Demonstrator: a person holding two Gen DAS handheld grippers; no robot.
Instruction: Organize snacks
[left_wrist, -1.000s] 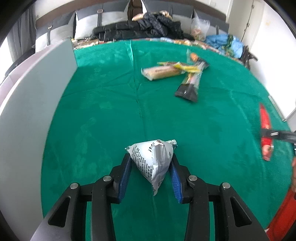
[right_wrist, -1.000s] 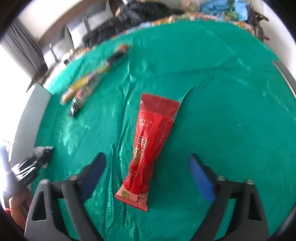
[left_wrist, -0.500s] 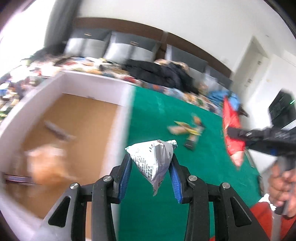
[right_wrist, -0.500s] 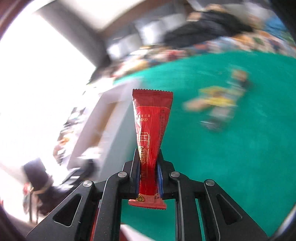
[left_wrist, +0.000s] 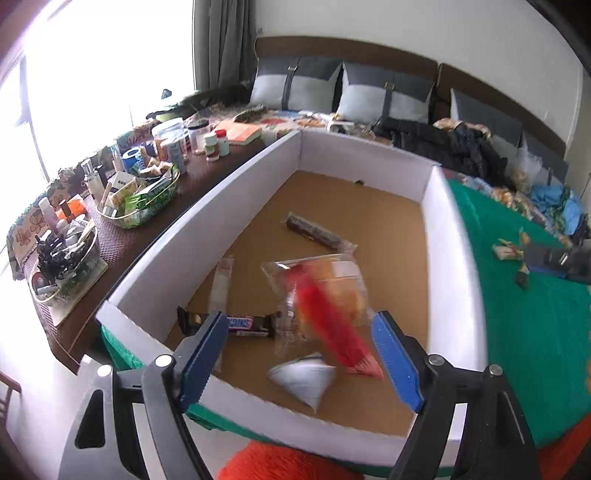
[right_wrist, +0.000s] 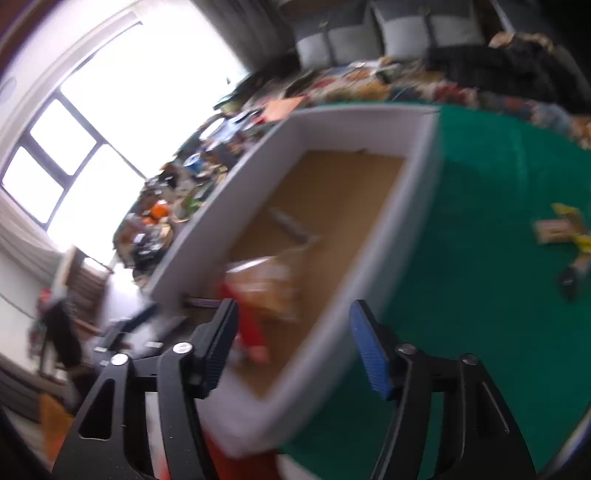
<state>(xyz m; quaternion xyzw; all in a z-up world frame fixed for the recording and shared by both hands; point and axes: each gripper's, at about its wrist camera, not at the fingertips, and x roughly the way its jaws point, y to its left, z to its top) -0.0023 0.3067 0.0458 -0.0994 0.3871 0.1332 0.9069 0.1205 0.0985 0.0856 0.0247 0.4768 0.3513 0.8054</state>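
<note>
a: where do the snacks stand right now?

b: both claws hang over the white-walled cardboard box (left_wrist: 177, 236). the left gripper (left_wrist: 306, 358) has just been opening and its jaws are spread with nothing pressed between the blue pads. the silver triangular packet (left_wrist: 306, 380) sits below them, near the box's front wall. it looks blurred, so i'd guess it is dropping or just landed, but i can't be sure.

a: and the right one?

b: the right gripper (right_wrist: 295, 343) has also just been opening; its jaws are apart and grip nothing. the red stick packet (left_wrist: 332, 332) is a smeared streak in the left wrist view, lying across the clear bag of orange snacks (left_wrist: 325, 288) inside the box.

a: what else is in there?

b: a snickers bar (left_wrist: 240, 325) near the front, a dark wrapped bar (left_wrist: 314, 232) further back, and a pale slim packet (left_wrist: 221, 284) between them.

a: what could go wrong?

b: the red stick is long and light. if it catches the bag or the wall, it may bounce and end up propped on the rim or slide outside. the silver packet is close to the front wall, so a bounce could tip it over that edge.

a: anything more?

b: the two claws are close together over the same corner, so pulling back carelessly could knock them together. and several snacks (left_wrist: 509, 253) are still on the green tablecloth (left_wrist: 535, 332), well apart from the box.
</note>
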